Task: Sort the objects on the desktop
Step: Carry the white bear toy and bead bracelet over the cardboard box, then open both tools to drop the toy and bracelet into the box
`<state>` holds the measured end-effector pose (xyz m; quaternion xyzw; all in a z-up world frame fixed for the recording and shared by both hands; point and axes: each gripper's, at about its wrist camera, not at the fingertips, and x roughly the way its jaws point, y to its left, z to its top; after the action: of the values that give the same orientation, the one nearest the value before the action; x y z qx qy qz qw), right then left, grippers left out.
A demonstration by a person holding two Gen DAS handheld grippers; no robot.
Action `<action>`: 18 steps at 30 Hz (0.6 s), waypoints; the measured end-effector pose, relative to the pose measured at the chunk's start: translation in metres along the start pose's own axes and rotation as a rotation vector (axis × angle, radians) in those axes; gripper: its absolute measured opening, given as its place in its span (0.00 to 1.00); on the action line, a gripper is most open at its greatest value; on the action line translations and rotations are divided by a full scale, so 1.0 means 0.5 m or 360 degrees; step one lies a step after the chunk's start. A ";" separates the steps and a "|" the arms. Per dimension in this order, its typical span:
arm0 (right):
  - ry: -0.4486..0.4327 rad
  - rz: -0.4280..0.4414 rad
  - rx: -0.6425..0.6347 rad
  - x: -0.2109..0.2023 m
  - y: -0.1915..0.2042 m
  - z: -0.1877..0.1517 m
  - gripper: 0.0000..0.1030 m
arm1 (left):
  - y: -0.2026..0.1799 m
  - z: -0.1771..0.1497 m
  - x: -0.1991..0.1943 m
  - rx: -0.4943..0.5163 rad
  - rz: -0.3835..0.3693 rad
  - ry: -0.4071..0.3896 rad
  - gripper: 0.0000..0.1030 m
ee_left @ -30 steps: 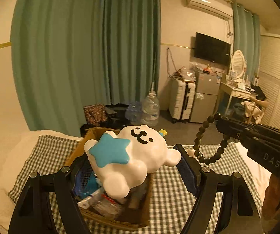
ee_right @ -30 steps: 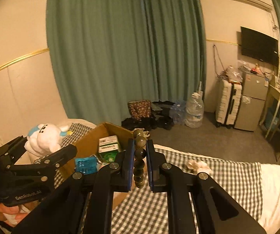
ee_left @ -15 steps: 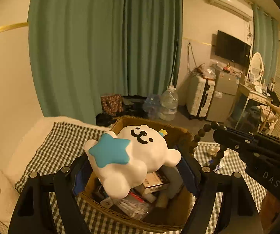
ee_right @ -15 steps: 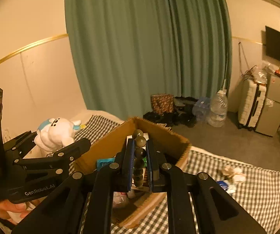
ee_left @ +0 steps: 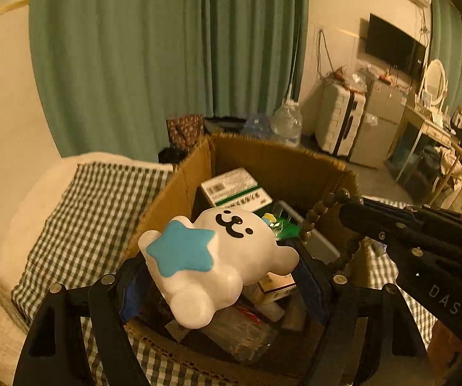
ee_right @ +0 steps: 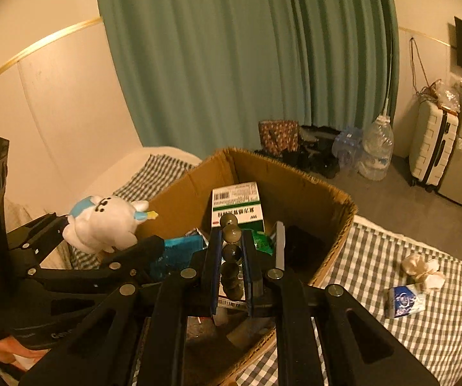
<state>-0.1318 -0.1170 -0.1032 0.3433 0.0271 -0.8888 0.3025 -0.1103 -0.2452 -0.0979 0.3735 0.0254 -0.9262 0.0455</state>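
Observation:
My left gripper [ee_left: 221,273] is shut on a white bear toy [ee_left: 221,257] with a blue star on it, held over the open cardboard box [ee_left: 282,157]. From the right wrist view the same toy [ee_right: 102,222] hangs at the box's left rim. My right gripper [ee_right: 231,247] is shut on a dark bead bracelet [ee_right: 231,251], also above the box [ee_right: 298,186]. The bracelet [ee_left: 324,202] loops out of the right gripper's tip in the left wrist view. Inside the box lie a green-and-white carton [ee_right: 237,206], a teal packet [ee_right: 179,251] and other small items.
The box stands on a green checked cloth [ee_right: 392,273] over a bed. On the cloth to the right lie a crumpled tissue [ee_right: 420,267] and a small blue-and-white packet [ee_right: 403,302]. Beyond are curtains, a water jug [ee_right: 375,148], a suitcase [ee_right: 433,148] and a dresser.
Both grippers have moved forward and down over the box, each keeping its object. The box now fills the middle of both views, and its contents show.

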 end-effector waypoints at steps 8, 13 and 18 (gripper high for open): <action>0.0121 -0.0014 0.0023 0.072 -0.020 -0.018 0.11 | 0.006 -0.018 0.067 -0.0018 0.0009 0.0130 0.78; 0.0202 -0.0020 0.0008 0.103 -0.021 -0.031 0.11 | 0.007 -0.026 0.091 -0.0023 0.0027 0.0192 0.78; 0.0203 -0.0042 0.0022 0.109 -0.026 -0.035 0.12 | 0.008 -0.019 0.085 -0.0003 0.0075 0.0198 0.79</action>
<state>-0.1605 -0.1300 -0.1528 0.4010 0.0448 -0.8692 0.2859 -0.1342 -0.2513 -0.1343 0.4309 0.0203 -0.8998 0.0660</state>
